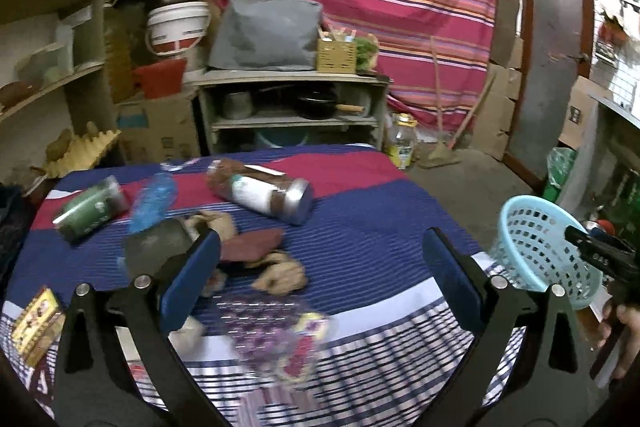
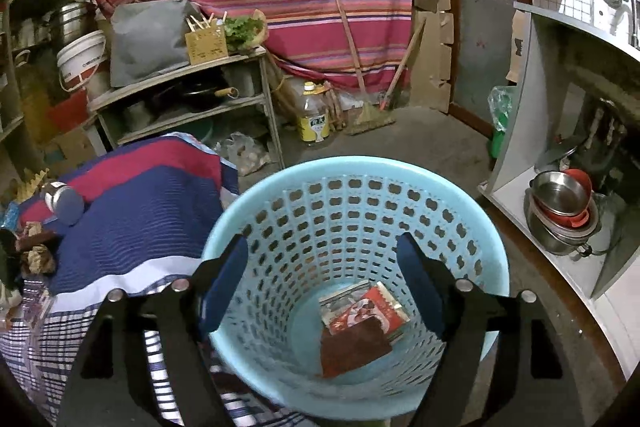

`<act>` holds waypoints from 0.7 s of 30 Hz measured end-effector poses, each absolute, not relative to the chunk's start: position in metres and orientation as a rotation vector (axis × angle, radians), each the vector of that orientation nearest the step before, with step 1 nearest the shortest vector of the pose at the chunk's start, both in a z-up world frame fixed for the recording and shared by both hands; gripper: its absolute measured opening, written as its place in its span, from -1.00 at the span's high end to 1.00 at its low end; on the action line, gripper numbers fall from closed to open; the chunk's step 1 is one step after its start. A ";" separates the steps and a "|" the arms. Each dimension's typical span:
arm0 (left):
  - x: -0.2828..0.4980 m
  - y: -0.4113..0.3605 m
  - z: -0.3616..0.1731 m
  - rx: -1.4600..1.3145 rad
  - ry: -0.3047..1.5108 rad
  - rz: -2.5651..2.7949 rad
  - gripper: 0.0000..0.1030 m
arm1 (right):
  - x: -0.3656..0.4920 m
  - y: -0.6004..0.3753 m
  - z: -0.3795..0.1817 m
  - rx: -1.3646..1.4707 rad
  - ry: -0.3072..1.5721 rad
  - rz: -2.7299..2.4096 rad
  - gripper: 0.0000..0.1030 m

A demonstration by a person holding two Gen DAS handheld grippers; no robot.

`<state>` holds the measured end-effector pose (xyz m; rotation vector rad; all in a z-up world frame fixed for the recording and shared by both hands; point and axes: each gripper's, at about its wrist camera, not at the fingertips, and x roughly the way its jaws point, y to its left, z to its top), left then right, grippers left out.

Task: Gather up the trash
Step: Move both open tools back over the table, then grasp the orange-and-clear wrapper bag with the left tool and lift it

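Both grippers gape empty: right gripper (image 2: pixel 322 291) over the basket (image 2: pixel 256 199), left gripper (image 1: pixel 320 275) near the crumpled paper (image 1: pixel 280 277); we judge it light, soft, pinchable anywhere.

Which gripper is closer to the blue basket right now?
Right. The right gripper hangs open just above the blue basket's mouth; the left gripper is over the table, beside the basket.

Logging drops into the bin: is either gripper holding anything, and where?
Nothing held. Right gripper open above the basket; left gripper open over the table.
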<state>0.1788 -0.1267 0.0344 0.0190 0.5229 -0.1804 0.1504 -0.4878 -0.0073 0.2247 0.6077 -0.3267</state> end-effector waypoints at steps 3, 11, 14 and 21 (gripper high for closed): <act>0.175 -0.102 0.037 0.013 0.520 -0.149 -0.89 | 0.144 -0.465 0.001 0.218 0.577 -0.310 -0.63; 0.164 -0.026 0.033 -0.048 0.555 -0.066 -0.89 | 0.142 -0.385 0.011 0.168 0.562 -0.191 -0.65; 0.161 -0.002 0.027 -0.039 0.572 -0.026 -0.89 | 0.144 -0.352 0.009 0.142 0.570 -0.148 -0.65; 0.160 0.050 -0.002 -0.057 0.643 0.027 -0.88 | 0.149 -0.286 0.003 0.084 0.597 -0.063 -0.65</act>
